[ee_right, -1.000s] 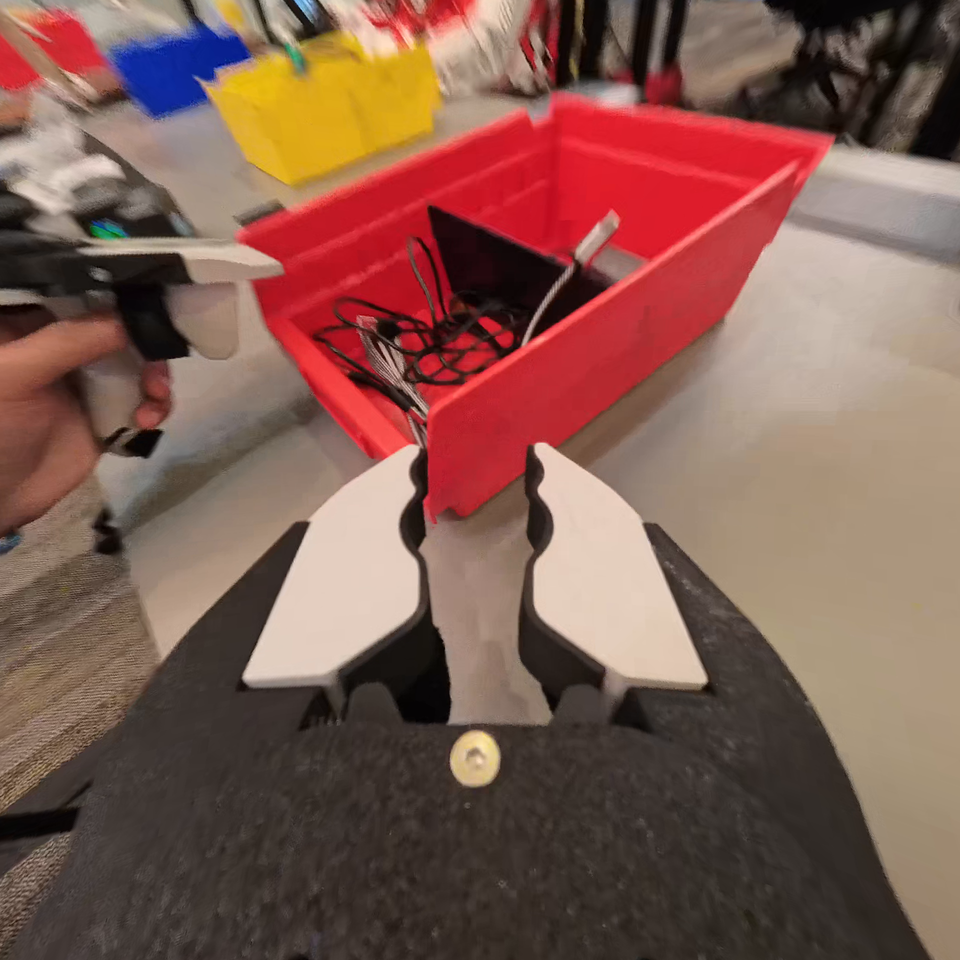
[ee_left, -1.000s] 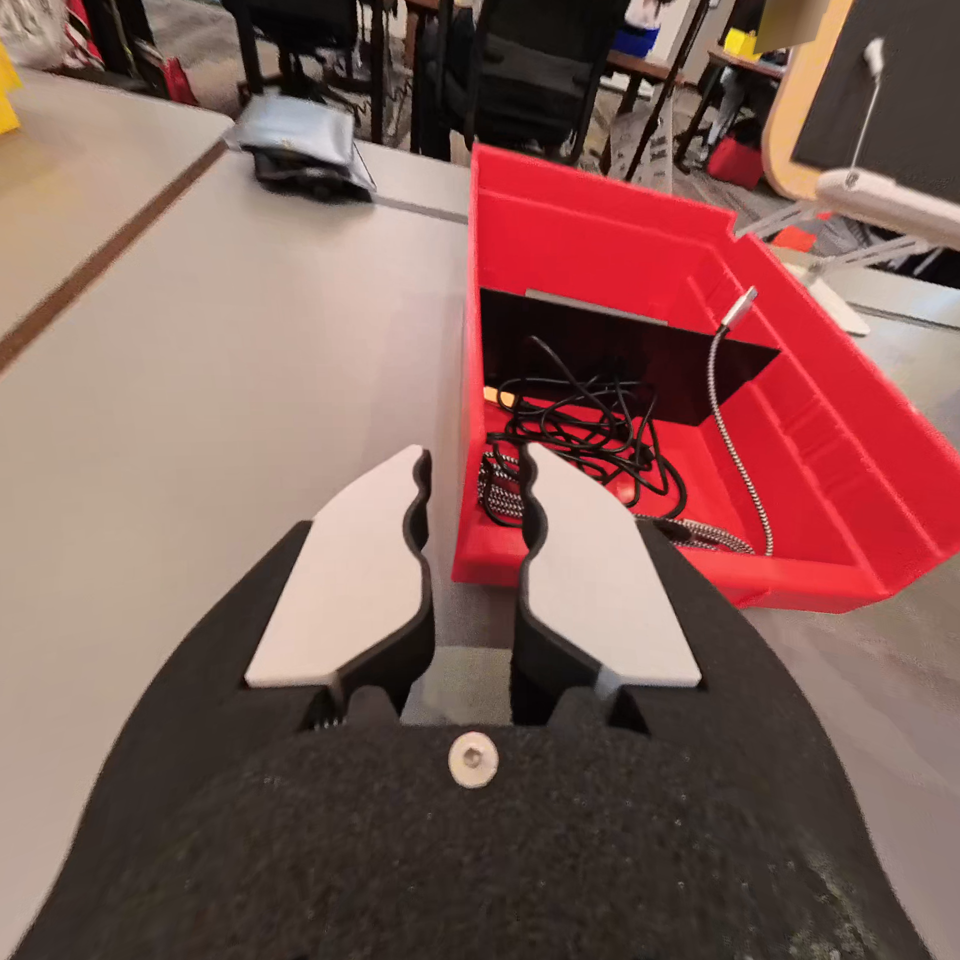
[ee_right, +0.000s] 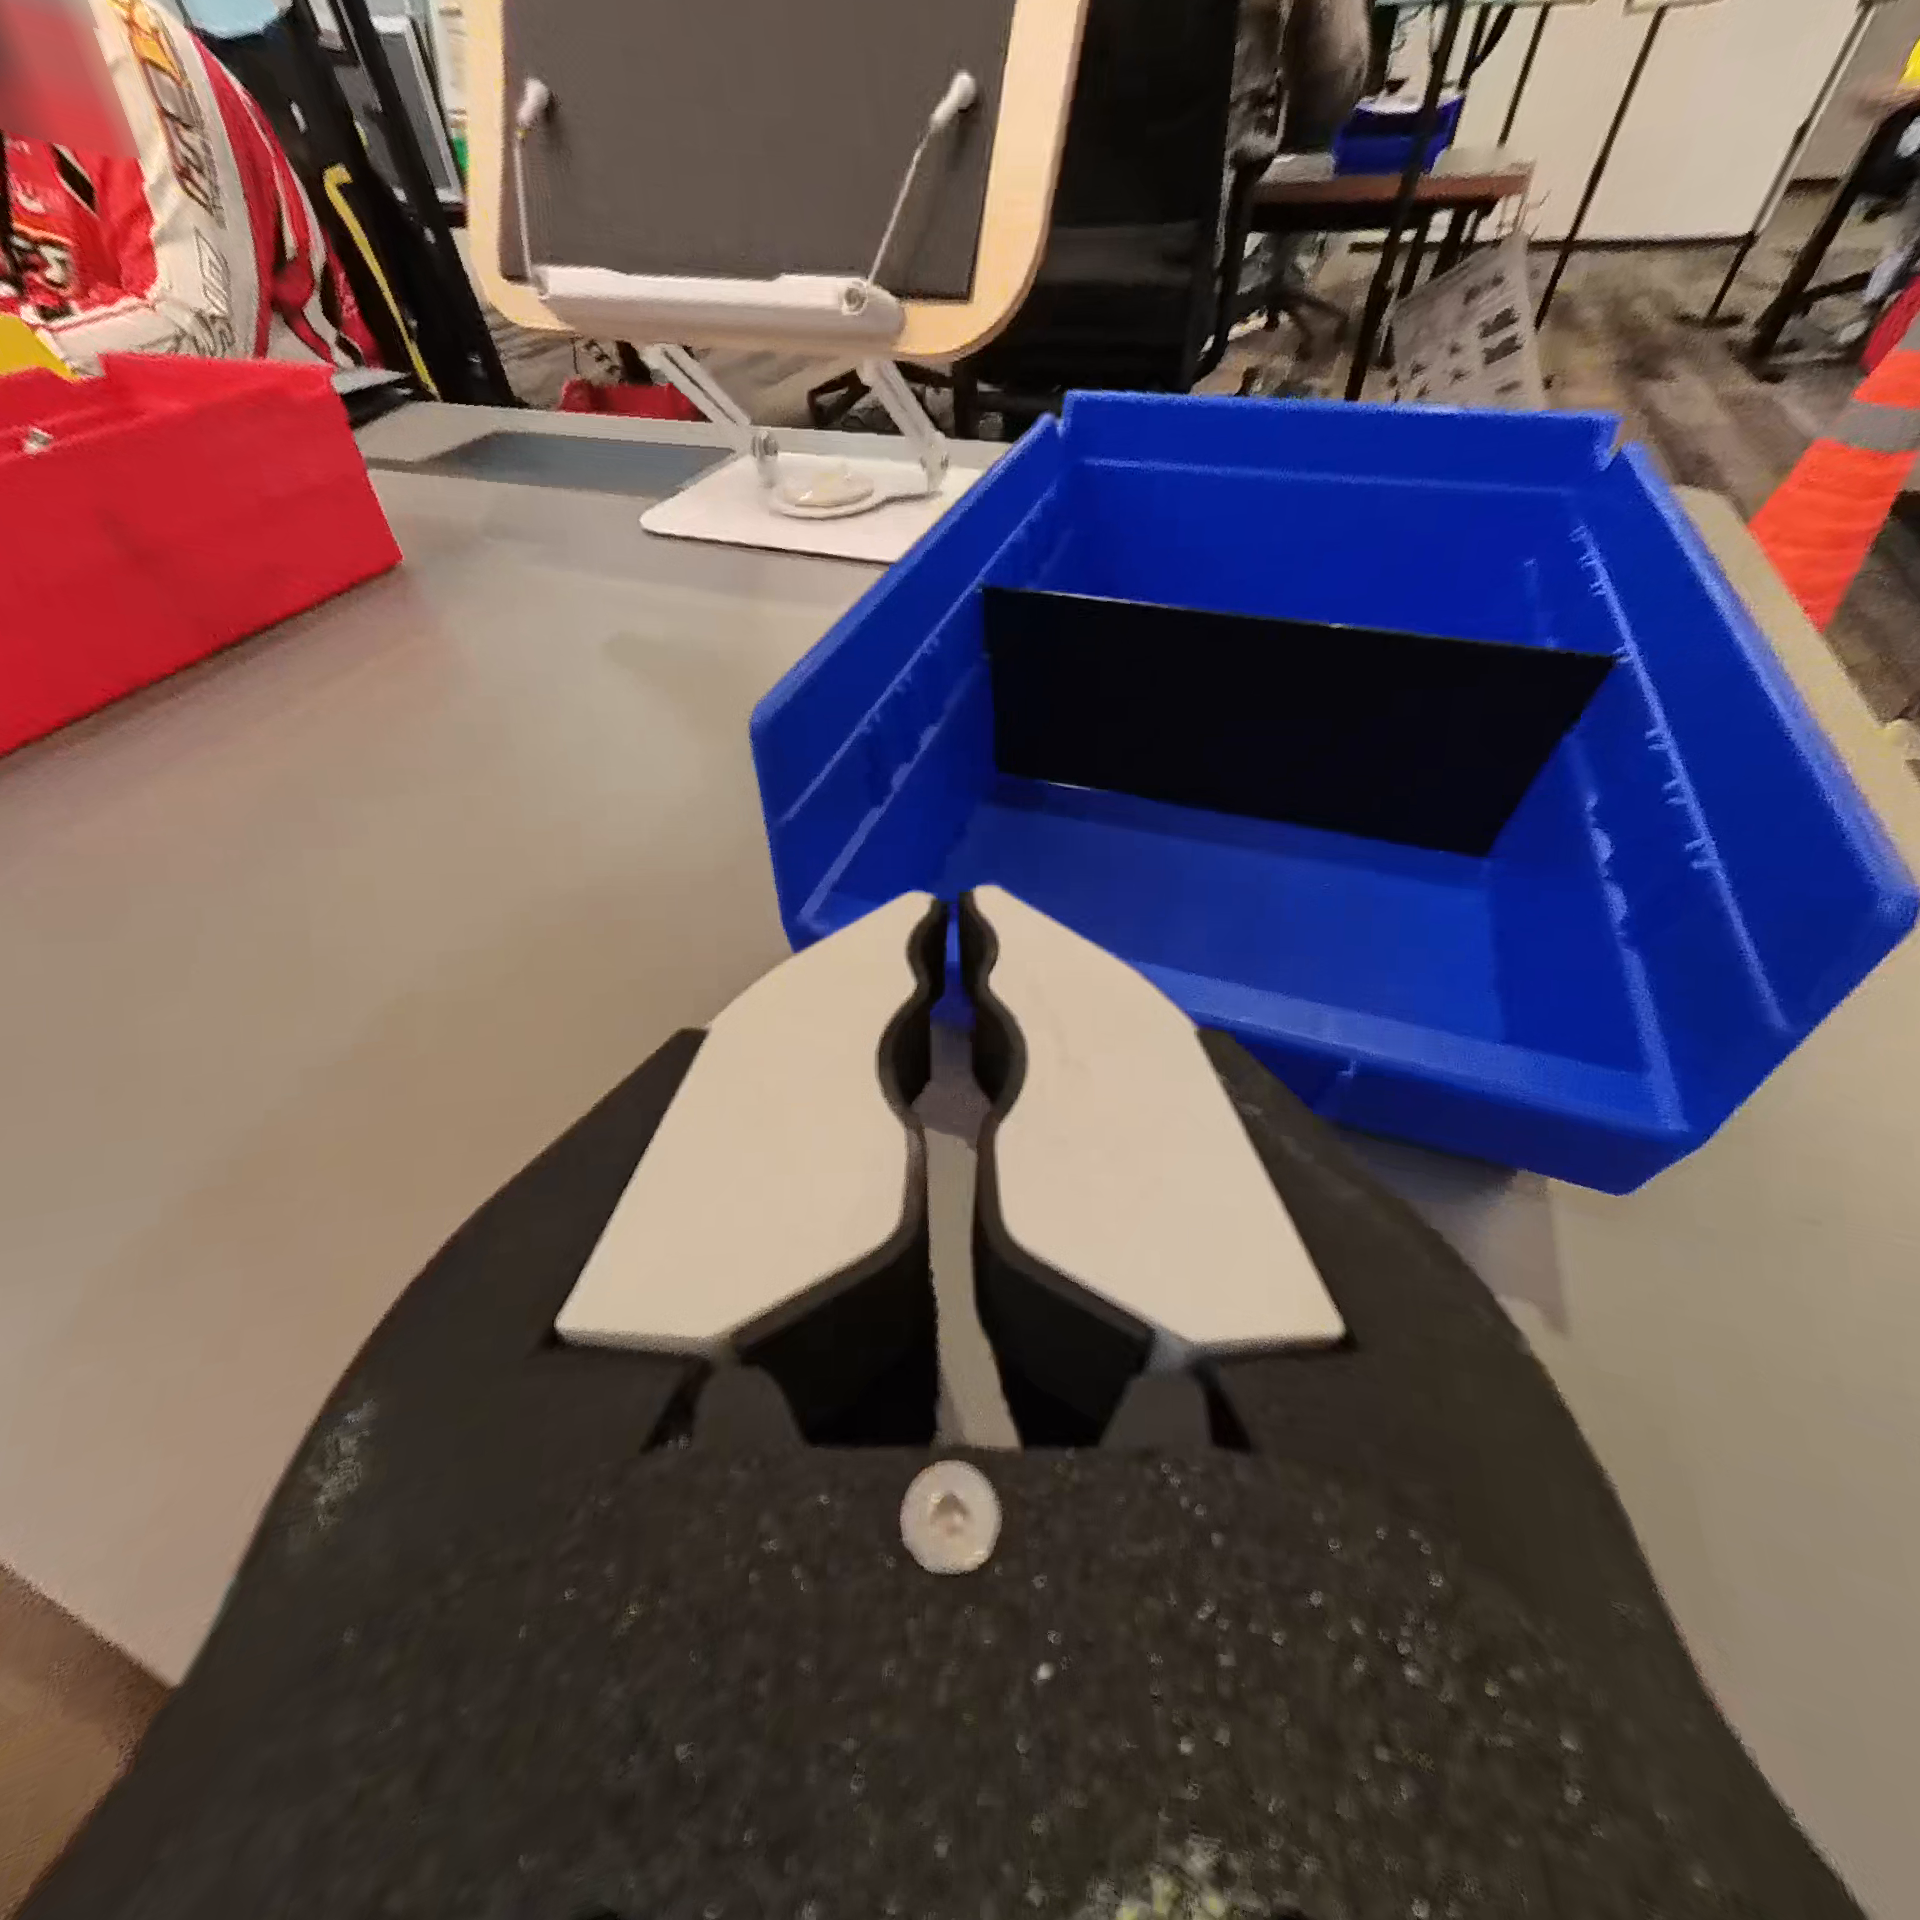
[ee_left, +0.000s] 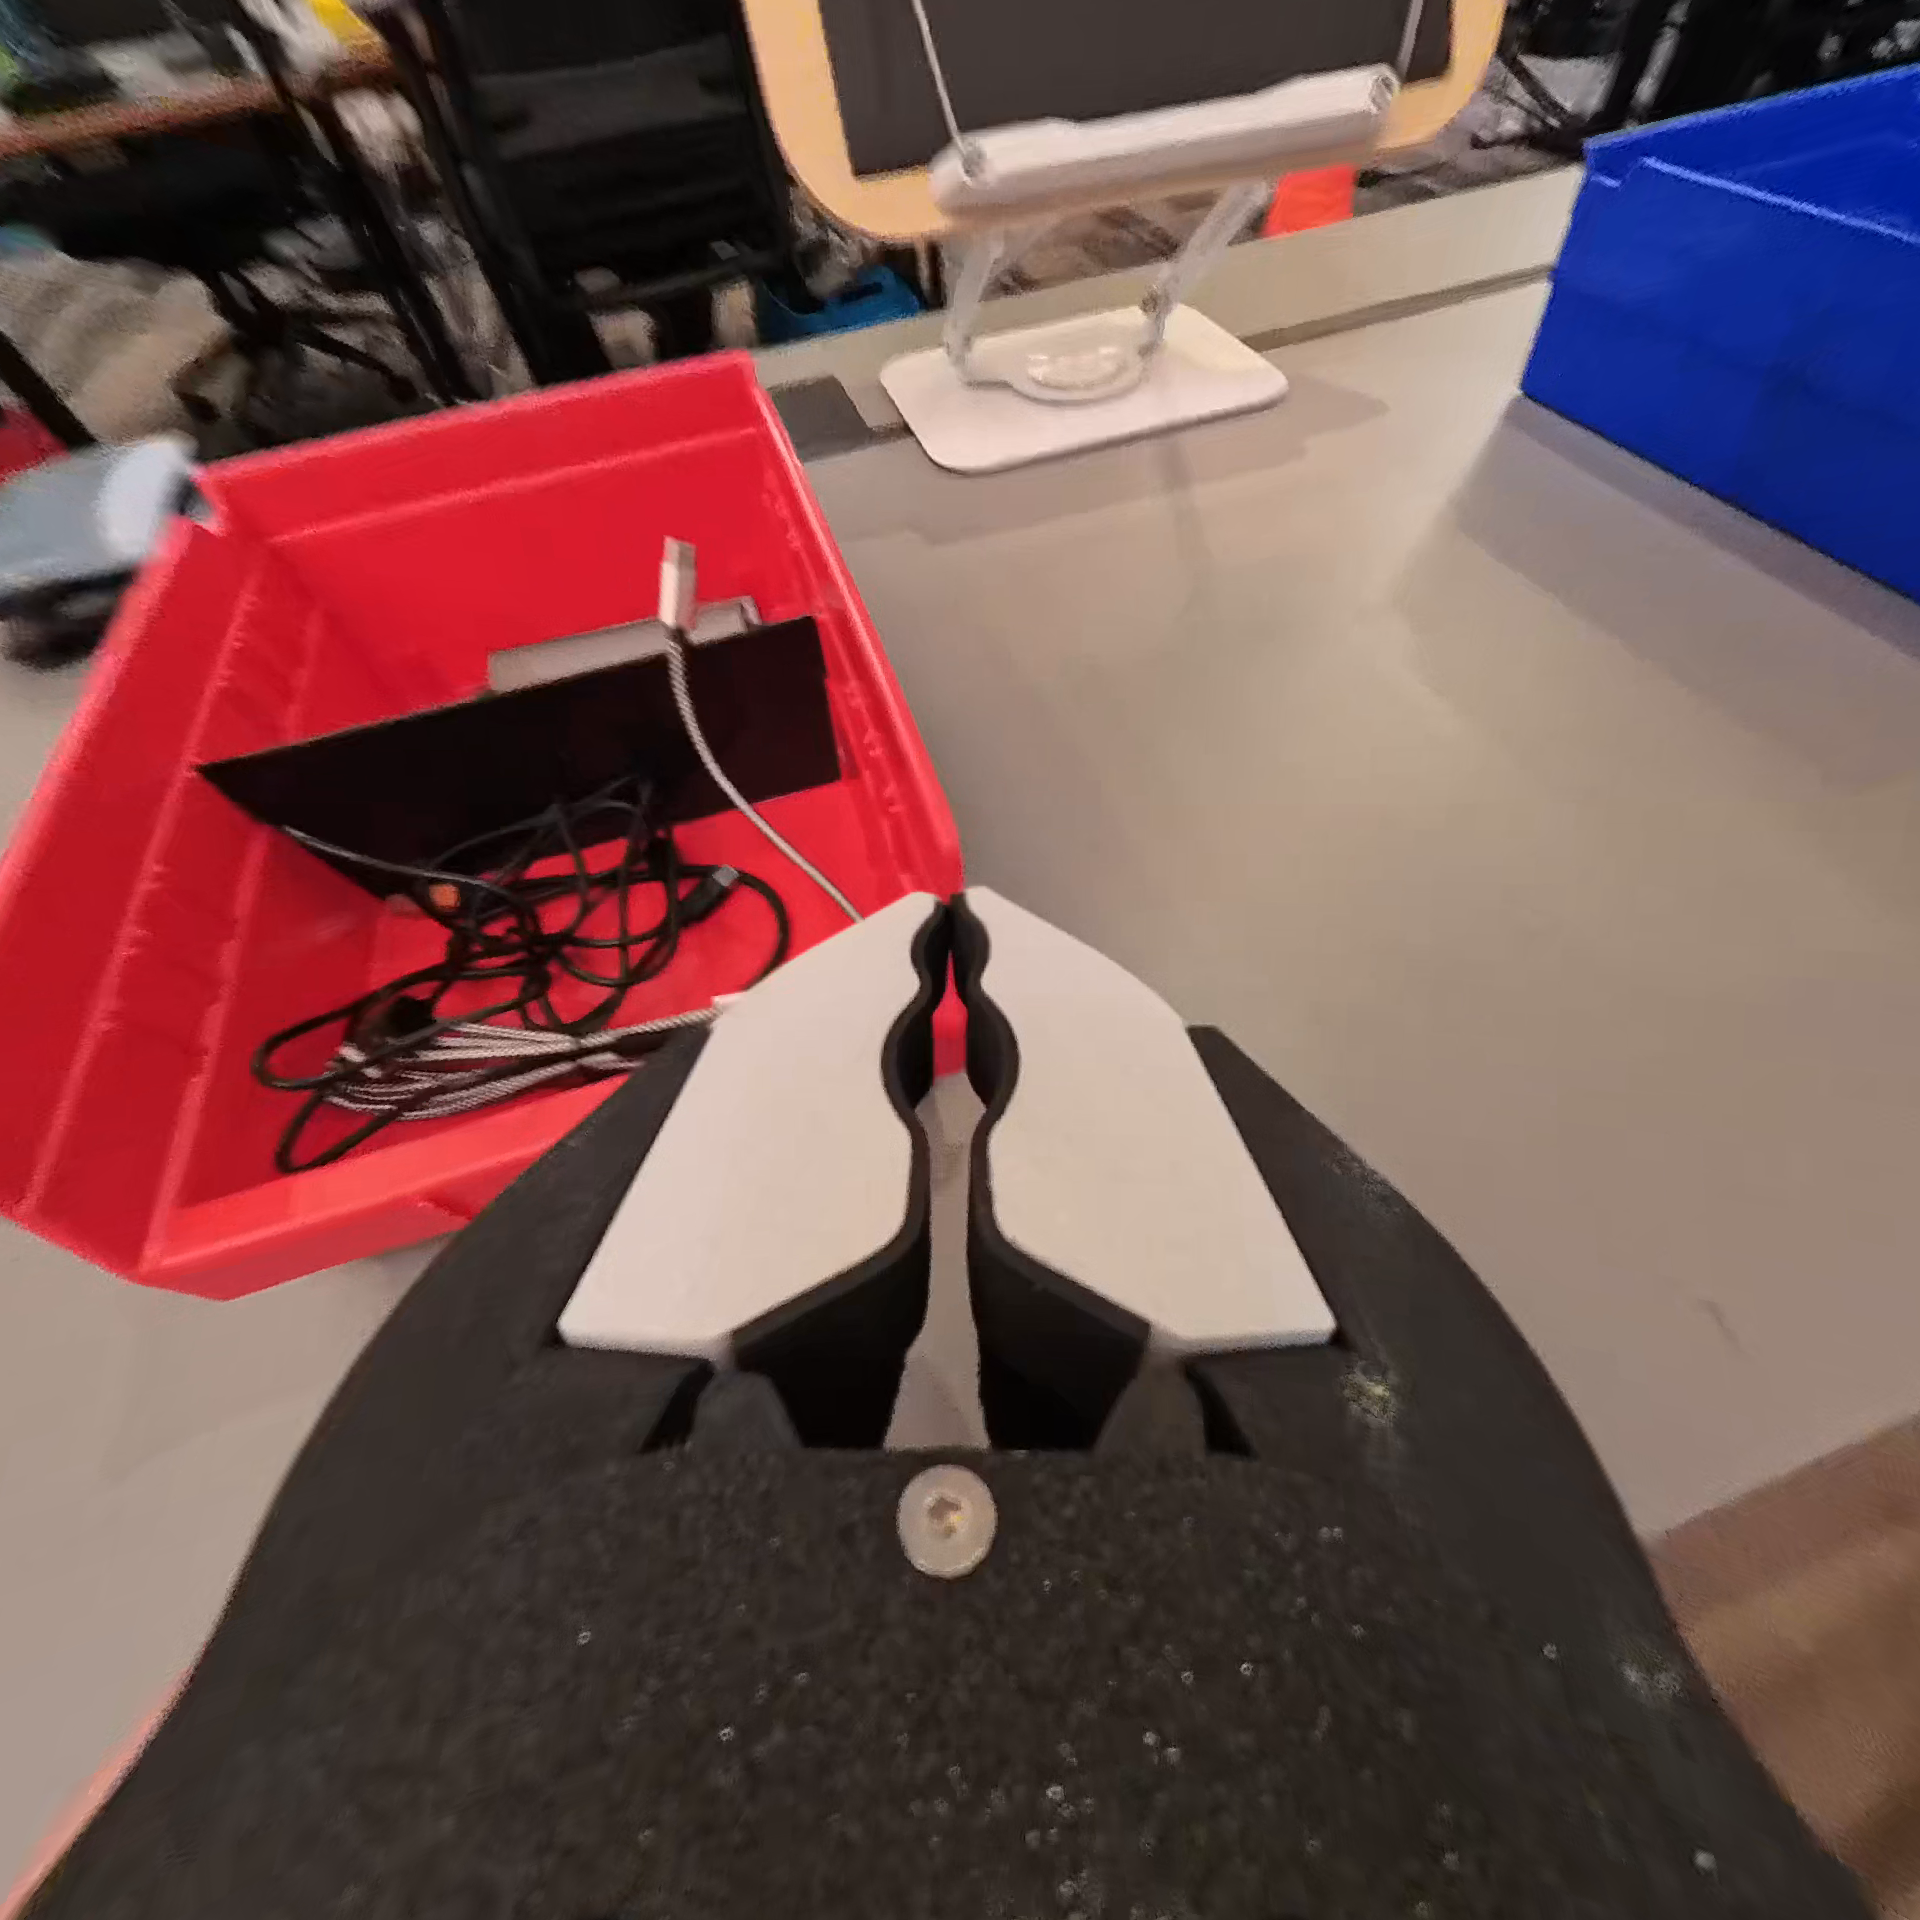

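My left gripper (ee_left: 951,914) is shut and empty, its tips over the near right corner of a red bin (ee_left: 114,997). The bin holds a tangle of black cables (ee_left: 561,935), a braided silver cable (ee_left: 717,769) and a black divider (ee_left: 499,769). My right gripper (ee_right: 951,904) is shut and empty, its tips at the near left edge of a blue bin (ee_right: 1714,935). The blue bin holds only a black divider (ee_right: 1268,717). The red bin shows at the left of the right wrist view (ee_right: 177,551), the blue bin at the right of the left wrist view (ee_left: 1745,312).
Both bins stand on a grey table (ee_left: 1351,831). A tablet-like panel on a white stand (ee_left: 1081,395) is at the back between them; it also shows in the right wrist view (ee_right: 769,488). Chairs and clutter lie beyond. A person in a red and white top (ee_right: 177,208) is at the far left.
Both grippers have closed from open. The left view swung right, so the red bin sits left of its tips. The right view swung from the red bin to the blue bin.
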`<state>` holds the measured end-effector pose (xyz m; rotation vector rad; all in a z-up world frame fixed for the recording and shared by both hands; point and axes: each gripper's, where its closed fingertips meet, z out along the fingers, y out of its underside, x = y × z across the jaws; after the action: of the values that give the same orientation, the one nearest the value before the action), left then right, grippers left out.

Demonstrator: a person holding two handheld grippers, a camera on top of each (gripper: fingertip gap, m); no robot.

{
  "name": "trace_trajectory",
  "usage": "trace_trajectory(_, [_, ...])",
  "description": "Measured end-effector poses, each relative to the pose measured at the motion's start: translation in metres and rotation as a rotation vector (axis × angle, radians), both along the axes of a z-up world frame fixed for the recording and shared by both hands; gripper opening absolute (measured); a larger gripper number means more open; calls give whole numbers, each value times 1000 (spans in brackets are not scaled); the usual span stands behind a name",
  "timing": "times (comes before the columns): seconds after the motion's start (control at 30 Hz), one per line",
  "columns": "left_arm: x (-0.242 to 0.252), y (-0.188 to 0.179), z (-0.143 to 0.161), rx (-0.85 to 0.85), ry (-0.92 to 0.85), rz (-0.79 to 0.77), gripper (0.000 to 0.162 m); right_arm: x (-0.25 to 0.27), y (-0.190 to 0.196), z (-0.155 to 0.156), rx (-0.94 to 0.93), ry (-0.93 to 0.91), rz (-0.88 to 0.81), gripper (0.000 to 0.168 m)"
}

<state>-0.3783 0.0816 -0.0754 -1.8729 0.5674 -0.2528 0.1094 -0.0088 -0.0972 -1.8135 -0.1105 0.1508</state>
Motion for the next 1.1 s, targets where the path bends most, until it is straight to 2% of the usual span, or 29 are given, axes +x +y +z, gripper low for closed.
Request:
trace_trajectory(0.1, [-18, 10, 18, 127, -13, 137, 8, 4, 1, -2, 11, -91, -54, 11])
trace_trajectory(0.17, [-24, 12, 17, 100, -62, 192, 17, 15, 5, 2, 51, -155, -173, 11])
trace_trajectory(0.2, [-25, 12, 11, 52, -77, 205, 28, 15, 7, 3, 58, -170, -194, 10])
trace_trajectory(0.23, [-24, 12, 6, 12, -89, 196, 37, 8, 10, 1, 39, -156, -154, 12])
trace_trajectory(0.3, [-19, 10, 5, 4, -135, 146, 39, -8, 14, 1, 32, -71, -64, 24])
trace_trajectory(0.33, [-21, 11, 9, 27, -159, 149, 40, -12, 16, 3, 33, -22, -44, 17])
trace_trajectory(0.4, [-23, 12, 14, 49, -167, 130, 33, -18, 20, 3, 17, 27, -8, 9])
trace_trajectory(0.47, [-25, 14, 17, 61, -141, 121, 23, -22, 24, 2, 6, 25, 3, 16])
trace_trajectory(0.5, [-25, 15, 19, 78, -125, 112, 21, -23, 25, 0, -9, 21, 4, 15])
trace_trajectory(0.57, [-20, 14, 19, 76, -74, 61, 33, -31, 26, -2, -40, 31, 32, 14])
trace_trajectory(0.63, [-10, 9, 18, 97, 25, -26, 34, -37, 28, -2, -41, 40, 49, 20])
trace_trajectory(0.7, [-16, 12, 31, 236, 122, 39, 30, -38, 31, 2, -14, 24, 35, 28])
trace_trajectory(0.77, [-19, 13, 45, 334, 136, 85, 30, -38, 33, 6, 14, 1, 8, 34])
trace_trajectory(0.83, [-16, 13, 40, 284, 101, 79, 32, -42, 32, 4, -9, -12, 23, 34])
trace_trajectory(0.93, [-15, 14, 30, 177, 1, 73, 24, -49, 32, 3, -16, -7, 42, 34])
trace_trajectory(1.1, [-20, 15, 22, 77, -17, 105, 12, -56, 32, 8, 6, 17, 36, 34])
